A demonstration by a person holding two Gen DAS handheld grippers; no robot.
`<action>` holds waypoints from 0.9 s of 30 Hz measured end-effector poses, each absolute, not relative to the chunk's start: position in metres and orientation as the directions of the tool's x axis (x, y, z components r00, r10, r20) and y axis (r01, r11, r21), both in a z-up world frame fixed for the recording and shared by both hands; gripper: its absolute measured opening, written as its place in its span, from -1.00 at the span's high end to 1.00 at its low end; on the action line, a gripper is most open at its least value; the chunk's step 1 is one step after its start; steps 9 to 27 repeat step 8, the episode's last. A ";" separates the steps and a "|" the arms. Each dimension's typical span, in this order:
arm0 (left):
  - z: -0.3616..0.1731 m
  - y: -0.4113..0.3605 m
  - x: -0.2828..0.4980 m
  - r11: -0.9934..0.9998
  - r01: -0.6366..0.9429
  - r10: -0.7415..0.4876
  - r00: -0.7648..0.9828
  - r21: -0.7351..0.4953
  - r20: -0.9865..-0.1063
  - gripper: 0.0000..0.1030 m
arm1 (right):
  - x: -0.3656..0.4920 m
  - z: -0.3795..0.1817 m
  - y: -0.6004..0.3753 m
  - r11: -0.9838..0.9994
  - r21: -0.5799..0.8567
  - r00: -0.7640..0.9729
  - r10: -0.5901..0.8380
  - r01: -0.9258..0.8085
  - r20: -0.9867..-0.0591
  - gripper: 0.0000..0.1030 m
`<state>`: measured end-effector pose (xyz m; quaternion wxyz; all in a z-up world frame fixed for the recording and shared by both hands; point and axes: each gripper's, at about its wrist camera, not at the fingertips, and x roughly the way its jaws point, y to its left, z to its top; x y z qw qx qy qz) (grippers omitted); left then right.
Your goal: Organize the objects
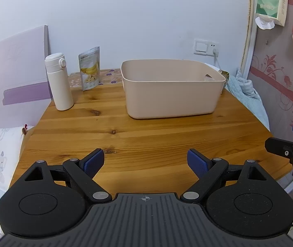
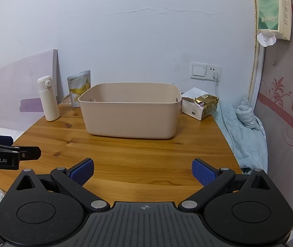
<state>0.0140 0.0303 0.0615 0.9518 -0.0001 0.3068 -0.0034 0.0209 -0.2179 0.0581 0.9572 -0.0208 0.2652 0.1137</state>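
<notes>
Right wrist view: I count one bin [image 2: 130, 111] mid table [image 2: 125, 160], one bottle [image 2: 48, 98], one banana pouch [image 2: 78, 88], one gold pack [image 2: 205, 104]. Bin inside hidden. My left gripper [image 1: 145, 162] and right gripper [image 2: 143, 171] both spread wide, holding nothing.

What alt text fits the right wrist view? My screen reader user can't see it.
The open right gripper hovers over a wooden table facing a beige bin. A white bottle and banana snack pouch stand left of the bin, a gold packet right.
</notes>
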 end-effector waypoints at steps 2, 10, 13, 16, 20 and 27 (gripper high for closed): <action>0.061 0.031 0.015 1.000 0.004 -0.001 0.810 0.004 -0.586 -0.74 | 0.022 0.058 -0.217 0.973 0.019 0.832 0.207 -0.230 -0.514 -1.00; 0.059 0.034 0.020 1.000 -0.002 0.009 0.808 0.011 -0.589 -0.74 | 0.031 0.053 -0.215 0.974 0.021 0.822 0.202 -0.226 -0.532 -1.00; 0.059 0.034 0.020 1.000 -0.002 0.009 0.808 0.011 -0.589 -0.74 | 0.031 0.053 -0.215 0.974 0.021 0.822 0.202 -0.226 -0.532 -1.00; 0.059 0.034 0.020 1.000 -0.002 0.009 0.808 0.011 -0.589 -0.74 | 0.031 0.053 -0.215 0.974 0.021 0.822 0.202 -0.226 -0.532 -1.00; 0.059 0.034 0.020 1.000 -0.002 0.009 0.808 0.011 -0.589 -0.74 | 0.031 0.053 -0.215 0.974 0.021 0.822 0.202 -0.226 -0.532 -1.00; 0.059 0.034 0.020 1.000 -0.002 0.009 0.808 0.011 -0.589 -0.74 | 0.031 0.053 -0.215 0.974 0.021 0.822 0.202 -0.226 -0.532 -1.00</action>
